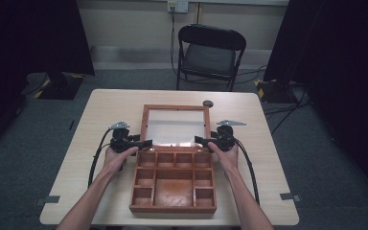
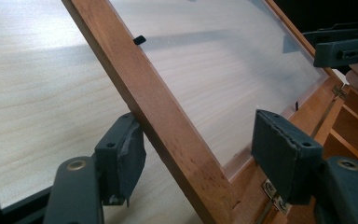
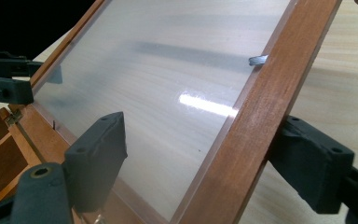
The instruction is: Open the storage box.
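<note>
1 wooden box point(image 1: 173, 191) | 1 glazed lid point(image 1: 176, 125) | 2 claws: left claw point(image 1: 146, 143), right claw point(image 1: 199, 141) both wide astride lid rails

No text, label, brand or number can be read anywhere here.

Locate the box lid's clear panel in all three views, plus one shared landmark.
High view: clear panel at table centre, framed by the open lid behind the compartments.
Left gripper view: it spans the upper right, right of the slanting wooden rail.
Right gripper view: it covers the centre and left.
Shared landmark: the lid frame.
</note>
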